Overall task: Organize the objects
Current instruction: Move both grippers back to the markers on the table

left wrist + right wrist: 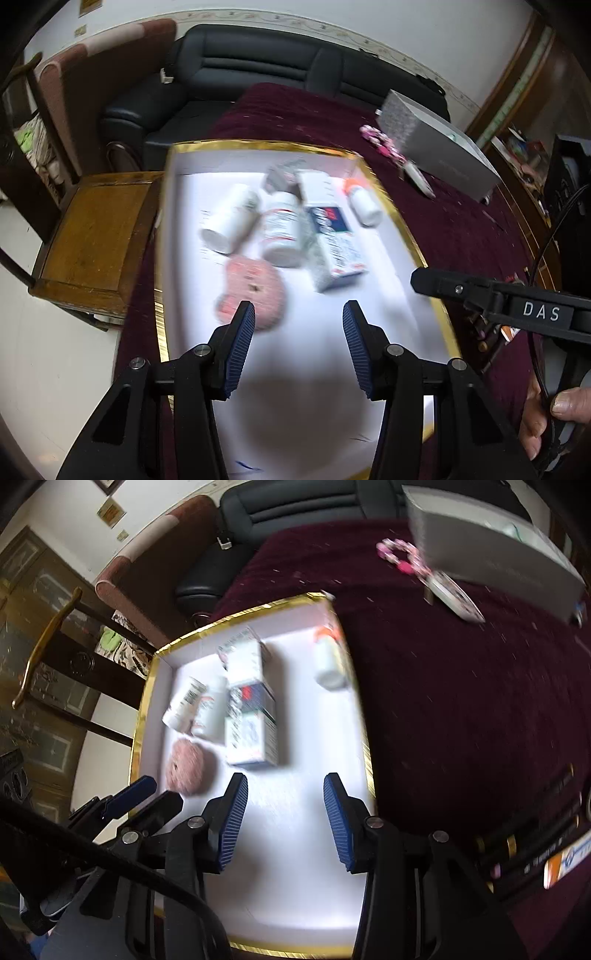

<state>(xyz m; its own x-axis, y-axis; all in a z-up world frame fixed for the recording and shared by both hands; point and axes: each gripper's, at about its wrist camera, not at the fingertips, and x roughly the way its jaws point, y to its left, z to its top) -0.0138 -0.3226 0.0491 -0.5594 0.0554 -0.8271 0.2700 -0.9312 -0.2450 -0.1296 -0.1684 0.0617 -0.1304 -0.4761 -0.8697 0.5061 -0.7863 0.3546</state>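
Both claws, left (298, 314) and right (285, 786), parted and empty above gold-rimmed white tray (402, 236); judged between placements, pink beaded keyring (402, 557) at one o'clock likely next.

"DAS" in white on right tool (417, 282) arm.
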